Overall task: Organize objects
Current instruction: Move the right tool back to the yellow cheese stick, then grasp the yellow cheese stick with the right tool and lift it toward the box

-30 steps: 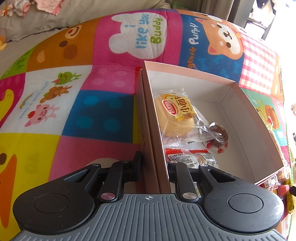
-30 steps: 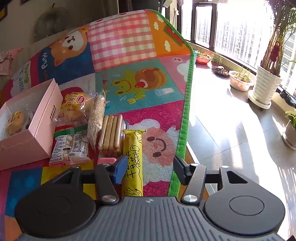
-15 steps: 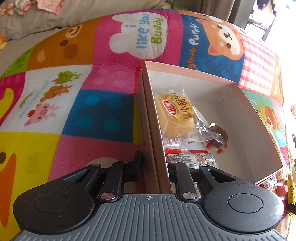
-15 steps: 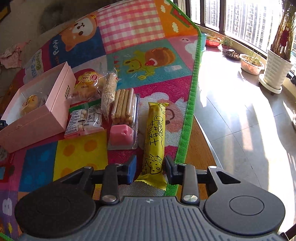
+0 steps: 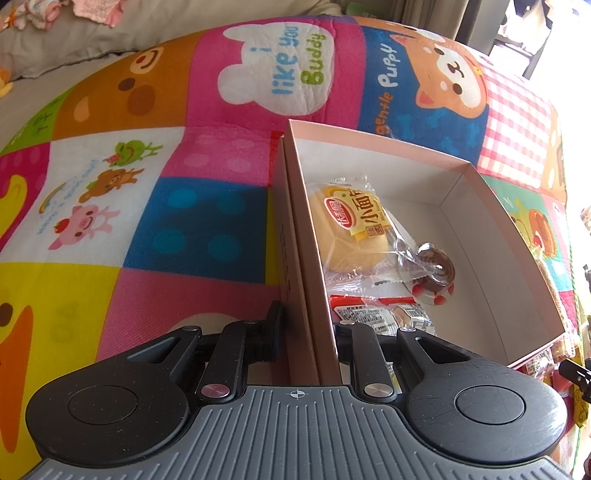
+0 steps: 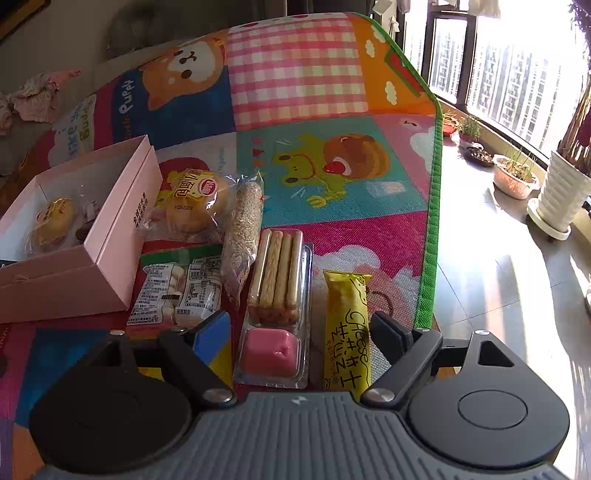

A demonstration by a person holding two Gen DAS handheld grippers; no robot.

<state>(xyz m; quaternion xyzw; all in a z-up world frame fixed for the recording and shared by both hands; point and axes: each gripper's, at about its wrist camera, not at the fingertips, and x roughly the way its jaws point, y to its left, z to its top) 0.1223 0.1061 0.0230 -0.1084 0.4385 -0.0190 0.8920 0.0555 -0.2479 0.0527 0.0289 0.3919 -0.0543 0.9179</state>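
Note:
My left gripper (image 5: 308, 328) is shut on the near wall of the open pink box (image 5: 373, 138). Inside the box lie a wrapped bun (image 5: 351, 229), a swirl candy (image 5: 436, 269) and a red-and-white packet (image 5: 376, 314). My right gripper (image 6: 299, 332) hovers low over the mat and its jaws are opening. Between its fingers lie a clear tray of biscuit sticks (image 6: 277, 277) with pink dip and a yellow cheese pack (image 6: 347, 325), neither pressed. Beside the pink box (image 6: 110, 236) lie another bun (image 6: 195, 203), a sesame bar (image 6: 243, 229) and a white packet (image 6: 181, 288).
Everything sits on a colourful cartoon play mat (image 6: 295, 74) whose green edge (image 6: 430, 258) runs just right of the snacks. Beyond it is shiny floor with plant pots (image 6: 561, 192) by a window. Grey bedding with clothes (image 5: 92, 7) lies behind the mat.
The right gripper's jaws narrowed around the yellow cheese pack, then spread wide and shifted left, so the biscuit tray now lies between them too. The left gripper kept its hold on the box wall.

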